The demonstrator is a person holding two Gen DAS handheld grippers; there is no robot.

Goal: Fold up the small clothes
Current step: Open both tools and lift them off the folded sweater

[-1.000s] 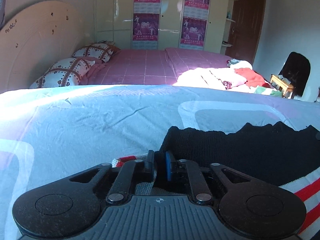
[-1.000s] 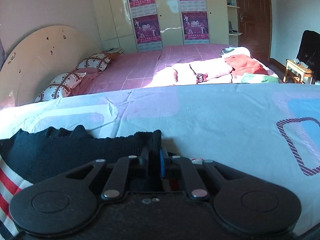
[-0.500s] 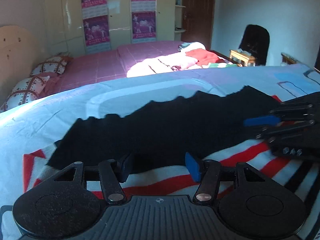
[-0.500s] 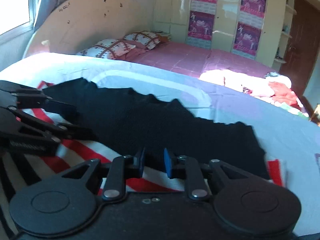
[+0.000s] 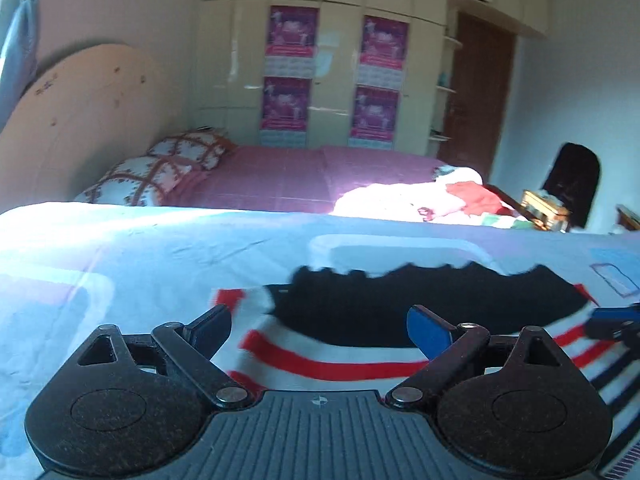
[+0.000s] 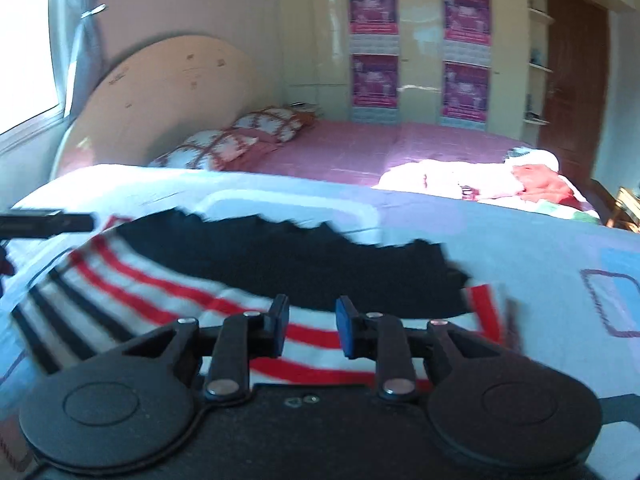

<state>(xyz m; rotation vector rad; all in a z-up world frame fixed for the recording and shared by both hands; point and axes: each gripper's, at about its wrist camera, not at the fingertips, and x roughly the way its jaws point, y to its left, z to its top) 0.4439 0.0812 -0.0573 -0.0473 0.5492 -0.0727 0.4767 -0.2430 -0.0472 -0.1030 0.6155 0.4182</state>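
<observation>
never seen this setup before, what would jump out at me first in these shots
Most striking is the striped garment, white with red and dark stripes and a black scalloped band, lying flat on the pale blue bedsheet just ahead of both grippers. The left gripper has just been opening and stands wide with nothing between its pads; the right gripper is open too, above the cloth. Behind lies a pink bed with a sunlit clothes pile.

Sunlit bedroom, pink bed [image 5: 304, 184] (patterned pillows [image 5: 160, 168]), cream wardrobe [image 5: 336, 60], brown door [image 5: 480, 96]

one striped garment [image 5: 328, 356], two pillows [image 5: 160, 172], four posters [image 5: 292, 32]
</observation>
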